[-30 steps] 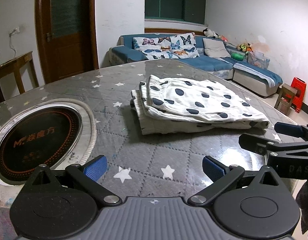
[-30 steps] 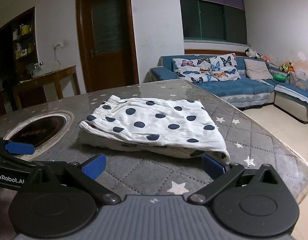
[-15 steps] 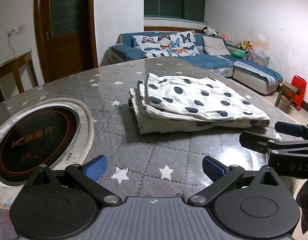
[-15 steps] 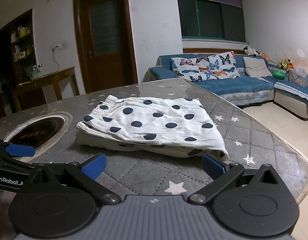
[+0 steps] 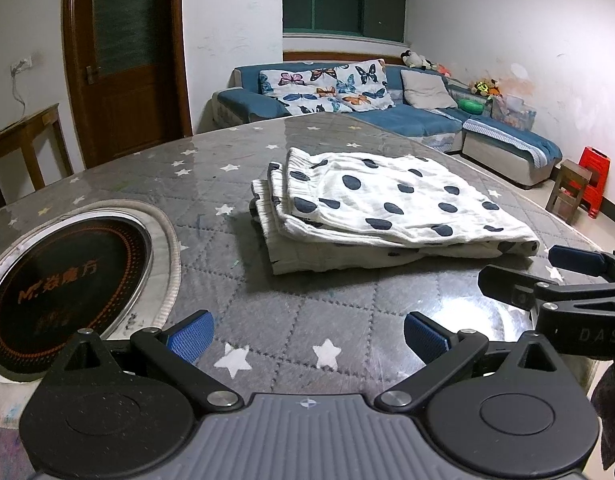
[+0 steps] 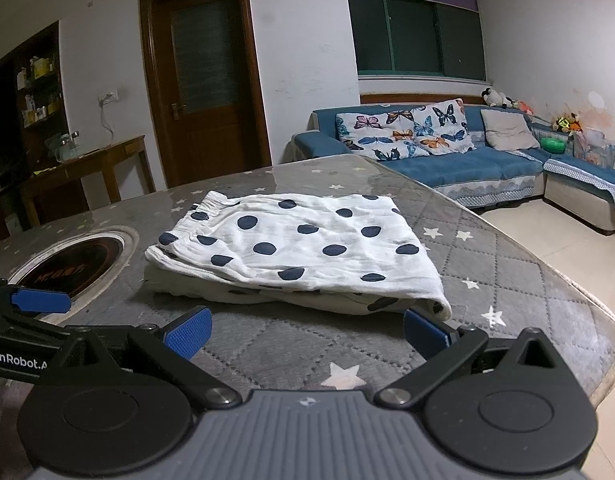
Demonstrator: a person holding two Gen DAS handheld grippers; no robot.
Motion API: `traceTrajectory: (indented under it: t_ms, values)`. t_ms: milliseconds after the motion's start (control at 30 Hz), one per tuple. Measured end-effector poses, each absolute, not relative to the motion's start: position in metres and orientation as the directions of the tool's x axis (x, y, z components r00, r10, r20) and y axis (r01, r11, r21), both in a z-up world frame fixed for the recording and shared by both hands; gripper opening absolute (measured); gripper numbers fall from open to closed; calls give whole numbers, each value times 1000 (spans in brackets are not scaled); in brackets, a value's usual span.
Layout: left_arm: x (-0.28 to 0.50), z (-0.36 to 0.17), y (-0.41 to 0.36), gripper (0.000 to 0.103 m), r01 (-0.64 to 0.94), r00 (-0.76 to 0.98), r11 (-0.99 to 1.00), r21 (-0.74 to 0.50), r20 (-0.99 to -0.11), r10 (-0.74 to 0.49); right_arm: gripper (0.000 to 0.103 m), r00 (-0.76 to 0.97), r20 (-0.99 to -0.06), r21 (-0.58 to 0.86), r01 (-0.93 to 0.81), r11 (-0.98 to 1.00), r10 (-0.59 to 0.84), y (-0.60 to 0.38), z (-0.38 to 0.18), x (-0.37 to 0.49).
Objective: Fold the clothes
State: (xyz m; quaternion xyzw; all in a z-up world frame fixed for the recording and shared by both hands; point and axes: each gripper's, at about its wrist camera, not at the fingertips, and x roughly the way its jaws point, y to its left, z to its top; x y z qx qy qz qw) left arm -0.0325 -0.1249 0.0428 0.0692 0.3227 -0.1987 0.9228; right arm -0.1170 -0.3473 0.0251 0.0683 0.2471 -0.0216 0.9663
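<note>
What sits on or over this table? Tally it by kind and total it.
polka-dot garment pile: 1
built-in cooktop: 1
claws, both open: 2 (left claw, right claw)
Total: 4

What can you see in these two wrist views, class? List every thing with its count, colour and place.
Garment: one, white with dark dots, folded on the table.
Table: one, grey quilted cover with white stars, under glass.
Hob: one, black, round, set into the table at the left.
Sofa: one, blue, along the far wall.
Cushions: two, butterfly print, on the sofa.
Door: one, brown, back wall.
Side table: one, brown, left of the door.
Stool: one, red, on the floor at the right.
Left gripper: black with blue pads, open, empty.
Right gripper: same, open, empty.
</note>
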Motion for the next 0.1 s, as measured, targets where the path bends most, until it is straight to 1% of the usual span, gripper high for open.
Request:
traceTrajectory:
  t_ms: [100]
  values:
    - [-31,42,-125,103,415,709,910,1,-626,-323,103,876,-483,122,76,990,-7,-348,25,-116]
